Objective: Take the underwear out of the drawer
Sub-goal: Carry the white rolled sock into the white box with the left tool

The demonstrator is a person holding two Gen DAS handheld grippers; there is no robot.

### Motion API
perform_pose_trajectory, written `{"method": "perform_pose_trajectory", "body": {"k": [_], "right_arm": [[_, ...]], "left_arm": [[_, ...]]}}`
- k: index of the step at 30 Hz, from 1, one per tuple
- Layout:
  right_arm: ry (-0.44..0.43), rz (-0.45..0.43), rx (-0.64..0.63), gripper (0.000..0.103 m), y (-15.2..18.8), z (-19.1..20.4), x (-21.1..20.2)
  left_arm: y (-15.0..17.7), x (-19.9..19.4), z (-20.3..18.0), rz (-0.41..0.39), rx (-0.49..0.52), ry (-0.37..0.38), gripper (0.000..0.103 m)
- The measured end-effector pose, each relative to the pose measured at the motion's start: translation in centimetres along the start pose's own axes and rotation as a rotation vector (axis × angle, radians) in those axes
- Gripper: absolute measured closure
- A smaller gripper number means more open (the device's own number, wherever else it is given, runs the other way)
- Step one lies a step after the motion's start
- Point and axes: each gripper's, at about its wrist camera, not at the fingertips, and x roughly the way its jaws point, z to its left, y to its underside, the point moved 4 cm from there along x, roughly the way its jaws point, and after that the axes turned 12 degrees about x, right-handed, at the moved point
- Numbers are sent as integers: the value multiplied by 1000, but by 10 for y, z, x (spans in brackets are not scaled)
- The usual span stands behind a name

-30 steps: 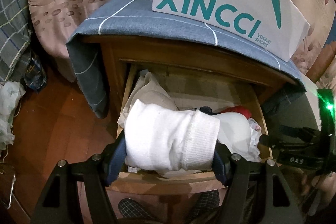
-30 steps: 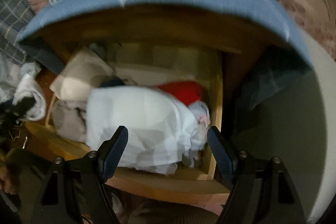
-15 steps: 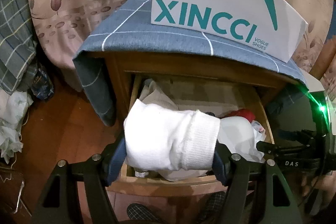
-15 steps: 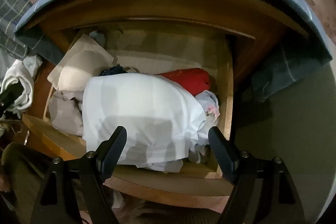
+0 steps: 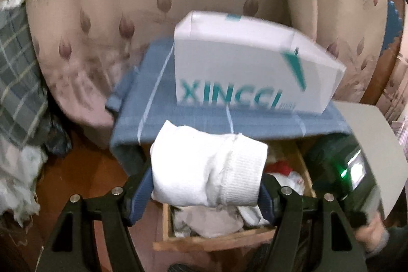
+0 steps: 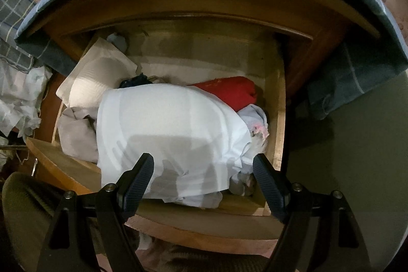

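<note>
Your left claw [image 5: 207,191] is clenched on a rolled white underwear bundle [image 5: 207,167], both pads pressed into its ends. The roll hangs clear above the open drawer [image 5: 211,238], in front of the blue cloth [image 5: 193,119] draped over the cabinet top and below the white shoe box [image 5: 244,73] at twelve o'clock. So the lift-out step looks nearly done on this side; your next move calls for carrying the roll away from the drawer and finding a place to set it down without loosening the squeeze, since a soft roll can slip.

Your right claw [image 6: 204,180] stands released, pointing down over a white folded garment [image 6: 173,134] in the drawer, nothing pressed between its pads. A red item [image 6: 229,91] lies at one o'clock, a beige cloth [image 6: 97,83] at ten. If more is to come out, lower it and close on the white fold.
</note>
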Motion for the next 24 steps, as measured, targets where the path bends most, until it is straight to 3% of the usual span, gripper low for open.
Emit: {"method": "perform_pose_trajectory", "body": {"k": [7,11,18,20,24], "right_arm": [[-6,-2,5,26,1,2,1],[-14,-1,9,26,1,1,1],[-29,0,14,26,2,0,0],[-35,0,16,26,2,-1,0],[-65,2,25,26,2,0,-2]], "left_arm": [[-95,-42,10,-142,46,27,31],[-146,-43,8,-171,80,40,31],[-206,19,-13,-74,146,75,31],[-207,44,-16,-24,134,108,31],[-208,95,-21,71,118,95,31]]}}
